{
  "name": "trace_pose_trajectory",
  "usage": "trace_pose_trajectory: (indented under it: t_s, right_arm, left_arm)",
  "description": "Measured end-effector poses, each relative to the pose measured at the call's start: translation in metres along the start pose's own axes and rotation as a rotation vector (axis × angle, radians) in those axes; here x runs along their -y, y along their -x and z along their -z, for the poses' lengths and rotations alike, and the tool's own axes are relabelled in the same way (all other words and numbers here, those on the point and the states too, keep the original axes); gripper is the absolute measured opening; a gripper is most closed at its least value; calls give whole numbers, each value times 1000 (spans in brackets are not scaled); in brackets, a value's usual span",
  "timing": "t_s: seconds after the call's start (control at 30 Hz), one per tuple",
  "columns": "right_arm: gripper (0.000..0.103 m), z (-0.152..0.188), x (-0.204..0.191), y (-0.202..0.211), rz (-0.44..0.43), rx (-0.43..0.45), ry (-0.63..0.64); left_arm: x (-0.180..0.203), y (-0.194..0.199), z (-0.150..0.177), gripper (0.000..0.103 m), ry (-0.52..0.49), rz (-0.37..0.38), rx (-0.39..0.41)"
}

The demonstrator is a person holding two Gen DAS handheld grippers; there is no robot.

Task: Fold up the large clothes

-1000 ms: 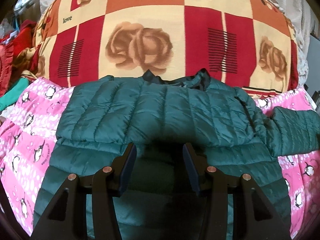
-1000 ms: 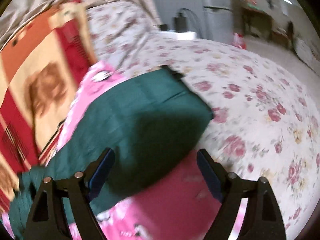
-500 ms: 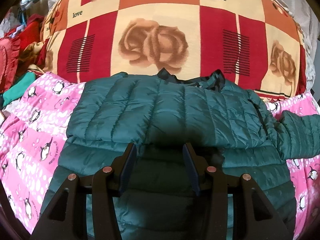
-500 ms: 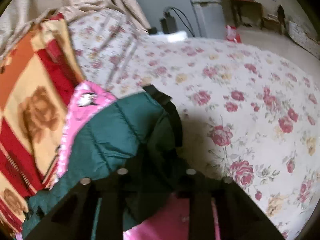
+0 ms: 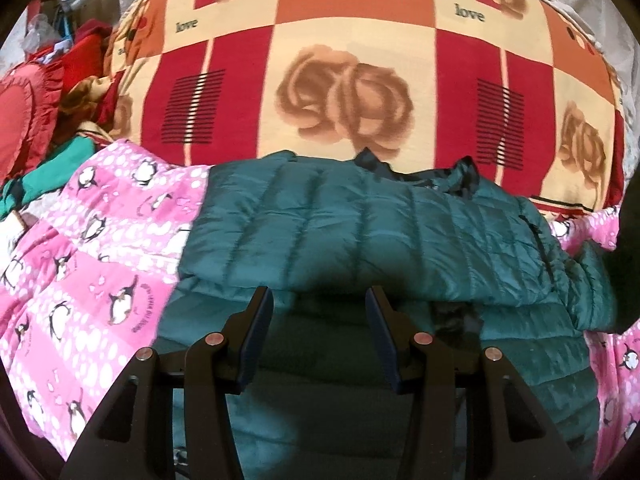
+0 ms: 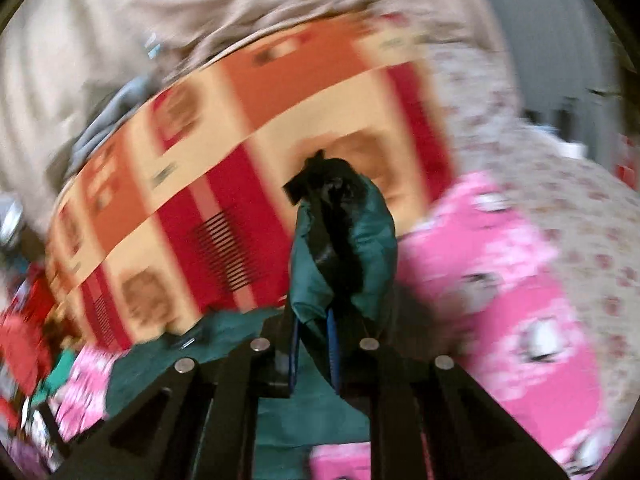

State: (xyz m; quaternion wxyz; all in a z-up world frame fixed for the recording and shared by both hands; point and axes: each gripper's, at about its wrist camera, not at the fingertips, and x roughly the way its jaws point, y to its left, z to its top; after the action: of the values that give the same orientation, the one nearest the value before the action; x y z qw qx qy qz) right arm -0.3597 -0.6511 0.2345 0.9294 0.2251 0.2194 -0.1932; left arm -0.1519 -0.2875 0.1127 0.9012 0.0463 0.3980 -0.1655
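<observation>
A teal quilted jacket (image 5: 360,240) lies spread on a pink penguin blanket (image 5: 100,260), its top layer folded across the body. My left gripper (image 5: 320,320) hovers over the jacket's lower half, jaws apart, with only shadowed fabric below them. The jacket's right sleeve (image 5: 592,280) rises off the blanket at the right edge of the left wrist view. In the blurred right wrist view, my right gripper (image 6: 314,320) is shut on the sleeve end (image 6: 344,248). The dark-lined cuff sticks up above the fingers.
A big rose-patterned red, orange and cream blanket (image 5: 340,80) bulges behind the jacket. Red clothes and a red cushion (image 5: 24,108) pile up at the left. A floral bedsheet (image 6: 560,200) stretches to the right of the pink blanket.
My right gripper closed on the sleeve end, lifted it and swung it towards the rose blanket. My left gripper drifted left over the jacket, jaws unchanged.
</observation>
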Motion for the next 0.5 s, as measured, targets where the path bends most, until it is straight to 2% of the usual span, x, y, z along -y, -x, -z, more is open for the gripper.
trace_pose_trajectory:
  t_s: [0.27,0.5]
  right_arm:
    - [12,42,-125,-76,-166,-159,123]
    - [11,96,-204,-149,-237,-306,161]
  left_arm:
    - [-39,-5,-3,27,43,-29,1]
    - [-65,-16,-1,26,95,-32,-19]
